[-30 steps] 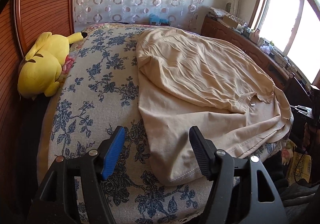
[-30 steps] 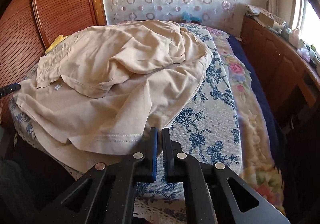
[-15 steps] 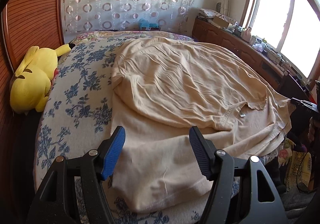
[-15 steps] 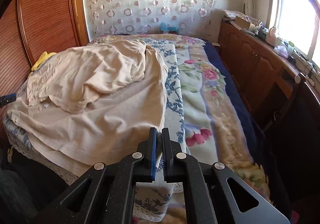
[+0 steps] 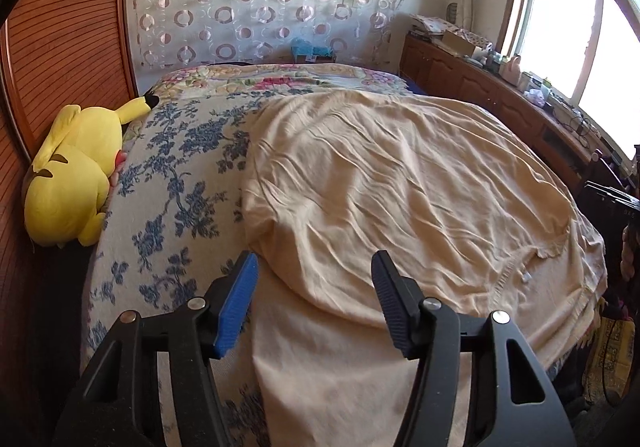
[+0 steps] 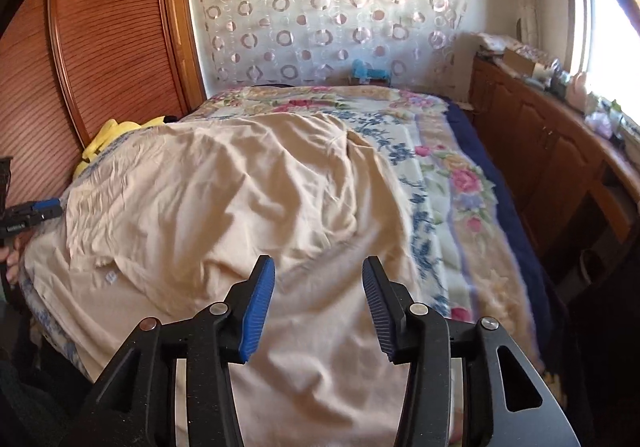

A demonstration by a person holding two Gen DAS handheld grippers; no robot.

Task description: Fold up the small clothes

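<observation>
- Now the beige shirt (image 5: 400, 199) lies spread and wrinkled over the near part of the bed (image 5: 176, 175), and it covers most of the blue-flowered cover on the side toward the window.
- In the left wrist view, the left gripper (image 5: 316, 303) stands with its jaws wide apart and holds nothing. The cloth lies directly under and in front of them. A folded-over upper layer of the shirt ends in a rounded edge just ahead of the gap between the fingers, and the lower layer runs down between the fingers toward the camera.
- In this same view the neck opening with a small white label (image 5: 526, 278) is to the right of the gripper, near the bed edge.
- In the right wrist view, the right gripper (image 6: 318, 303) is also widely open and empty, above the near part of the shirt (image 6: 240, 207). The cloth passes under both fingers and continues to the bottom of the picture; I cannot tell if the fingers touch it.
- From this side the label (image 6: 110, 277) is to the left of the gripper, well apart from it.
- A yellow plush toy (image 5: 72, 183) lies at the left edge of the bed, beside the wooden slatted wall (image 5: 68, 35), apart from the shirt.
- To the right of the shirt the pink-flowered blanket (image 6: 460, 183) is uncovered.
</observation>
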